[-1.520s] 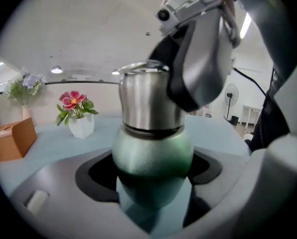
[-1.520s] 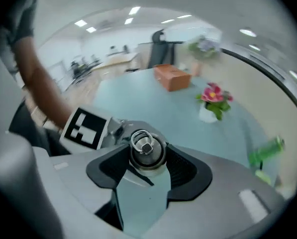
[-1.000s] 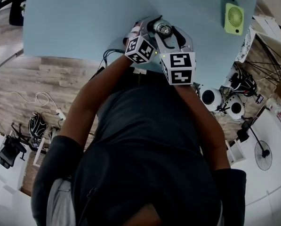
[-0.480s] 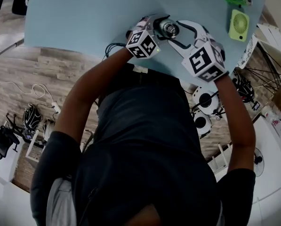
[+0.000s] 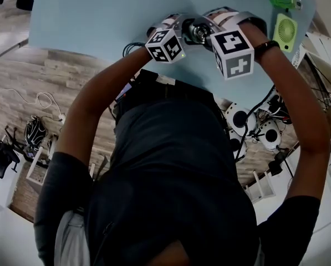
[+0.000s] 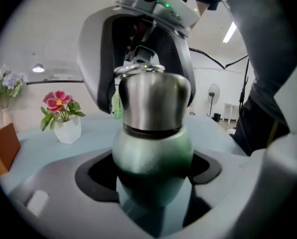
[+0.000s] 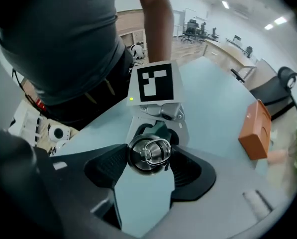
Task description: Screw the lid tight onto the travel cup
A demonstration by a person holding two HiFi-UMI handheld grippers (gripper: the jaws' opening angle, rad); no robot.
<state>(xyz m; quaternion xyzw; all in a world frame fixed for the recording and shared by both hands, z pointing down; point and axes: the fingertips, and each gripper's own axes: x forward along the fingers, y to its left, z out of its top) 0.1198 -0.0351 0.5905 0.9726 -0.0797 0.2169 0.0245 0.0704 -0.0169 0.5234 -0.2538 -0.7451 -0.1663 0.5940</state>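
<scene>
The travel cup (image 6: 152, 153) is stood upright on the light-blue bench (image 7: 215, 101), close to the edge nearest the person. Its long axis is vertical and its steel lid (image 7: 149, 154) is pointed up, with a wire ring laid on top. The green body is clamped low down by the left tool (image 6: 153, 176), which is held nearly level. The lid is gripped from above between the pads of the right tool (image 7: 149, 171), which is pointed steeply down.
</scene>
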